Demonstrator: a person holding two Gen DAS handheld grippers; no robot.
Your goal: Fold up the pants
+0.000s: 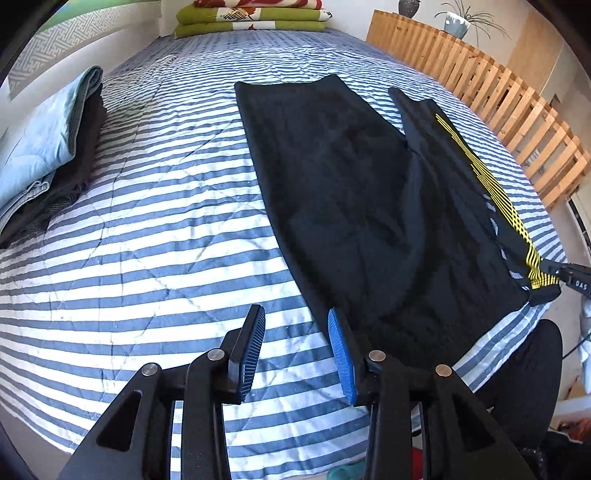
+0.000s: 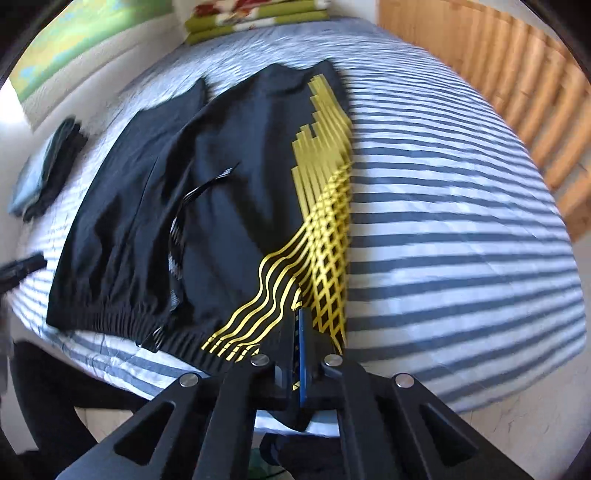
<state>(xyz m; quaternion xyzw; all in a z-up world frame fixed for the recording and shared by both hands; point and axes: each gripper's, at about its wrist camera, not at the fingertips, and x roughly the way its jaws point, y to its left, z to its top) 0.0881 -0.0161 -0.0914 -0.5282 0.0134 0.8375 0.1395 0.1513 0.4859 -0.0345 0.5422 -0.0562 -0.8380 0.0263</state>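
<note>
Black pants (image 1: 354, 192) with yellow wavy stripes lie flat on the striped bed, legs pointing away and waistband near the front edge. In the right wrist view the same pants (image 2: 221, 206) fill the left half. My left gripper (image 1: 295, 328) is open just above the bed beside the waistband's left corner, its blue-padded finger (image 1: 341, 354) at the fabric's edge. My right gripper (image 2: 297, 325) is shut on the waistband's right corner, where the yellow stripes end; it also shows as the right gripper (image 1: 554, 273) at the far right of the left wrist view.
A stack of folded clothes (image 1: 48, 147), light blue on black, sits at the bed's left side. Folded green blankets (image 1: 251, 18) lie at the head of the striped bed (image 1: 166, 221). A wooden slatted rail (image 1: 498, 103) runs along the right. A black chair back (image 1: 524, 376) stands by the front edge.
</note>
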